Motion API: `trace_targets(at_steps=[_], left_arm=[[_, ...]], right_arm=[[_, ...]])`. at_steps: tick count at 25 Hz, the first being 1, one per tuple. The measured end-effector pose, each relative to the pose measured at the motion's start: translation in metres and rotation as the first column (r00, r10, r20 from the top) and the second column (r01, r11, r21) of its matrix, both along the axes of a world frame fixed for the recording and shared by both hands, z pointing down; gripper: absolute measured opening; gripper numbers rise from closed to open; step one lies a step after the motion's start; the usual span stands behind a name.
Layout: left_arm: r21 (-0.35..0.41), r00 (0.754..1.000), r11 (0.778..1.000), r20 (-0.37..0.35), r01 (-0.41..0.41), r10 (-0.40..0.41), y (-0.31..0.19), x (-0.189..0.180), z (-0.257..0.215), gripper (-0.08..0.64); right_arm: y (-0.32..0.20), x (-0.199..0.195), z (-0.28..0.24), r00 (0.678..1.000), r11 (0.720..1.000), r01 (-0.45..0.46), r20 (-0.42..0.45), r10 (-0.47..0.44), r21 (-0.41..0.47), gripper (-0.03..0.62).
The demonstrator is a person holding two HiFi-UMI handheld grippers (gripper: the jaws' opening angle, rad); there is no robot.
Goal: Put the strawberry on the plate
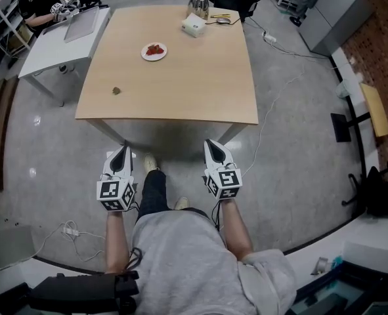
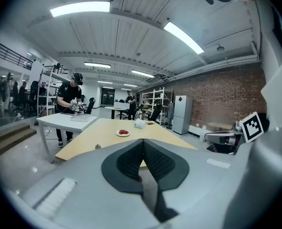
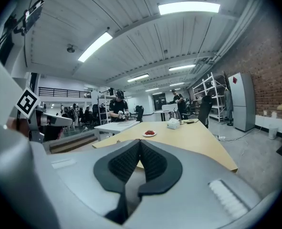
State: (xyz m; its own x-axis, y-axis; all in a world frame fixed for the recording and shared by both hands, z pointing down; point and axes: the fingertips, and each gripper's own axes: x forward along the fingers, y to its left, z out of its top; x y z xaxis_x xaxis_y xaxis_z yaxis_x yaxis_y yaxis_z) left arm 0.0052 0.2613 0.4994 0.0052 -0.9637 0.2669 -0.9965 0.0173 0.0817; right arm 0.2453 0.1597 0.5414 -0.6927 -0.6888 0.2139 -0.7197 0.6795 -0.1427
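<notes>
A white plate [image 1: 154, 52] with red strawberry pieces [image 1: 155, 48] on it sits toward the far side of the wooden table [image 1: 180, 90]. A small brownish lump [image 1: 116, 90] lies alone near the table's front left. Both grippers hang short of the table's near edge, over the floor. My left gripper [image 1: 122, 149] is shut with nothing in it, and so is my right gripper [image 1: 209, 144]. Beyond the closed left gripper [image 2: 143, 141] the plate [image 2: 123, 133] and the lump [image 2: 98, 146] show. Over the closed right gripper [image 3: 140, 142] the plate [image 3: 149, 134] appears far off.
A white tissue box [image 1: 194, 25] and a metal kettle [image 1: 198, 5] stand at the table's far edge. A white table [image 1: 56, 48] with a person working at it [image 1: 43, 2] is to the left. Cables [image 1: 272, 104] run across the floor on the right.
</notes>
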Motion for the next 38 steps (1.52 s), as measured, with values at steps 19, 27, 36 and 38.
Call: trace_targets(at_steps=[19,27,36,38], left_arm=[[-0.044,0.999,0.999,-0.036,0.006,-0.008,-0.124,-0.098,0.016,0.020],[-0.085,0.999,0.996,-0.039,0.017,-0.020,-0.163,-0.140,0.026,0.020],[-0.155,0.998,0.987,-0.042,0.048,-0.055,-0.191,-0.178,0.062,0.020],[-0.175,0.997,0.983,-0.037,0.054,-0.061,-0.195,-0.187,0.072,0.020]], right_arm=[[-0.117,-0.090,0.002,0.999,1.000,0.000,-0.039,-0.001,-0.021,0.006],[-0.158,-0.137,0.011,0.998,0.999,0.023,-0.056,-0.026,-0.048,0.006],[-0.190,-0.178,0.026,0.996,0.996,0.044,-0.080,-0.050,-0.082,0.006],[-0.196,-0.186,0.030,0.995,0.995,0.044,-0.086,-0.051,-0.090,0.006]])
